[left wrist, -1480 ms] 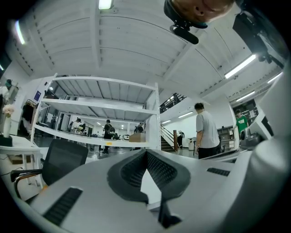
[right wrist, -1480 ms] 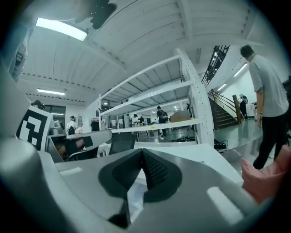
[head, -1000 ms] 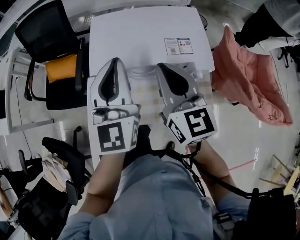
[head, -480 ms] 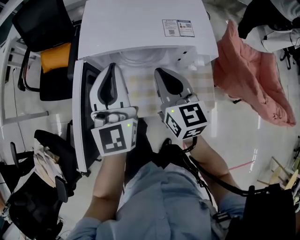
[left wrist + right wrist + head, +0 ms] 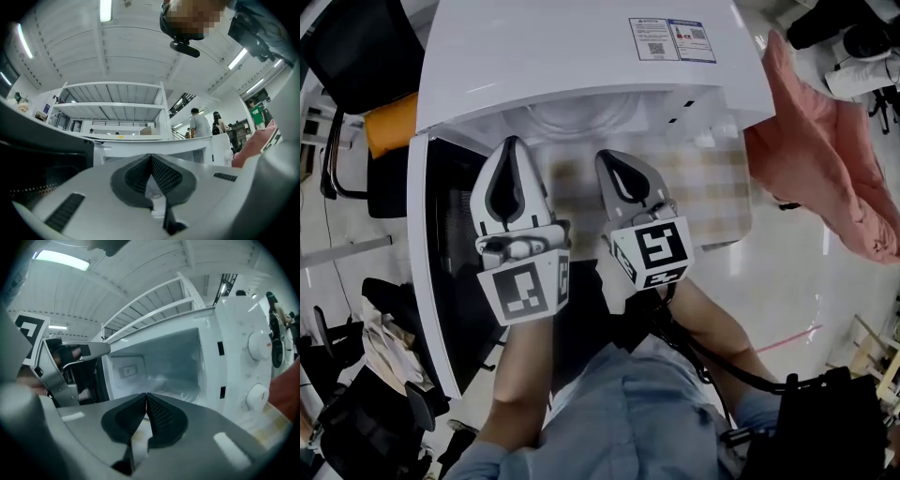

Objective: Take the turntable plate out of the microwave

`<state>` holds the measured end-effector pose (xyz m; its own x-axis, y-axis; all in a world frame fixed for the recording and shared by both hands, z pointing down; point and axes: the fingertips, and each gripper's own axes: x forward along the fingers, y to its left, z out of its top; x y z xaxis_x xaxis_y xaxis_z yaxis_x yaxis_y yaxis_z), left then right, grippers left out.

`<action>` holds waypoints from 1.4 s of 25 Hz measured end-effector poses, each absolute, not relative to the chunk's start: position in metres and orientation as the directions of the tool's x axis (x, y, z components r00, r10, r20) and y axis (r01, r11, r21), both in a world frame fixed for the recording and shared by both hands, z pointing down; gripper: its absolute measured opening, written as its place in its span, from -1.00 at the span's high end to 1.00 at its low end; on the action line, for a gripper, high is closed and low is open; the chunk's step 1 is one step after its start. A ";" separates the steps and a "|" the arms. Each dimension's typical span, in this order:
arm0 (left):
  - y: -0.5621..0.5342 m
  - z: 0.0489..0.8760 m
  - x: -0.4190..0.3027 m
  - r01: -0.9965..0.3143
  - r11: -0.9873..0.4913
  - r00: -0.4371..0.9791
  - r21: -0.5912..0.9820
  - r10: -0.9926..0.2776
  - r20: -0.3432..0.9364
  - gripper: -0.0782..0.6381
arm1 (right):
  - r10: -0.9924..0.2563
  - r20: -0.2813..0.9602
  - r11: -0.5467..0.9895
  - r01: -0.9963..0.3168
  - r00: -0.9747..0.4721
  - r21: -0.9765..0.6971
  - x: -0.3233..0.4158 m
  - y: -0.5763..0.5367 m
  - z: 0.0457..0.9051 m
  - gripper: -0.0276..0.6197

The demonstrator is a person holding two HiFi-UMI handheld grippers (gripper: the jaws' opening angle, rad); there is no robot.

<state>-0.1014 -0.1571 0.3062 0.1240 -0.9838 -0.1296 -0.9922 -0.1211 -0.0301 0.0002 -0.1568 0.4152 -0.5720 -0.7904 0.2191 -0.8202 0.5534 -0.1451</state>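
Here: one microwave [image 5: 581, 56] fills the upper part of the head view, its single door [image 5: 441, 253] standing open at the left. Two grippers, both clenched on nothing: the left gripper [image 5: 510, 142] and right gripper [image 5: 606, 156] sit side by side at centre, tips at the cavity mouth. One turntable plate [image 5: 574, 117] lies inside the cavity, only its front arc showing under the top's edge; it is blurred in the right gripper view. Two knobs [image 5: 258, 346] on the panel. Two stickers [image 5: 672, 39] on top, print unreadable. One pink garment [image 5: 834, 159], cut off at right.
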 end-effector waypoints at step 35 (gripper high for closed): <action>-0.203 0.349 -0.120 -0.991 -0.117 0.117 0.066 -0.993 0.009 0.77 | -0.712 0.218 0.157 -0.454 -0.668 -0.877 -0.018 -0.202 0.483 0.77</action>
